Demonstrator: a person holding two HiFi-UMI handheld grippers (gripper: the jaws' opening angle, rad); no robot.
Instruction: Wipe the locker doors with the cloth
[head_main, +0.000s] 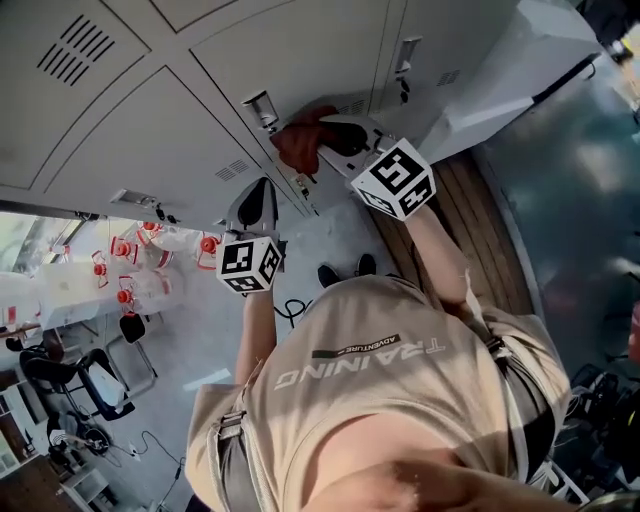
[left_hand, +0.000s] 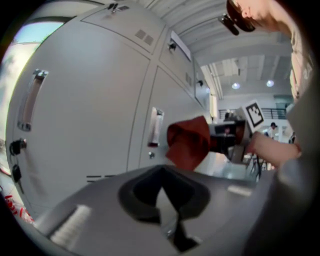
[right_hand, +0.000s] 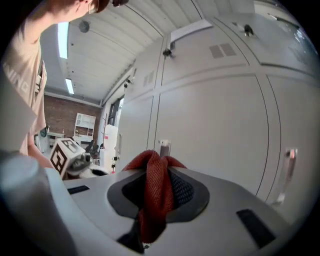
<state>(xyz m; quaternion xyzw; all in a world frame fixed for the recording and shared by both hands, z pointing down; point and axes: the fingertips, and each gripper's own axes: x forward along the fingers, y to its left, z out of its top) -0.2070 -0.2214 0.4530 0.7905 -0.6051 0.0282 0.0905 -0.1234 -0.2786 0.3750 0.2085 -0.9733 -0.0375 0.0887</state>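
A red cloth (head_main: 298, 142) is bunched against the grey locker doors (head_main: 150, 110), just beside a door handle (head_main: 262, 108). My right gripper (head_main: 330, 135) is shut on it. In the right gripper view the cloth (right_hand: 157, 192) stands folded between the jaws of the right gripper (right_hand: 155, 205), in front of a handle (right_hand: 164, 148). My left gripper (head_main: 260, 190) hangs lower and to the left, a short way off the doors. In its own view the left gripper (left_hand: 167, 202) is shut and holds nothing, and the cloth (left_hand: 189, 142) shows ahead by a handle (left_hand: 156, 127).
A locker door (head_main: 520, 70) stands swung open at the upper right. A wooden bench (head_main: 485, 235) runs along the lockers under my right arm. Tables with red-and-white items (head_main: 130, 265) and a chair (head_main: 95, 380) are at the left.
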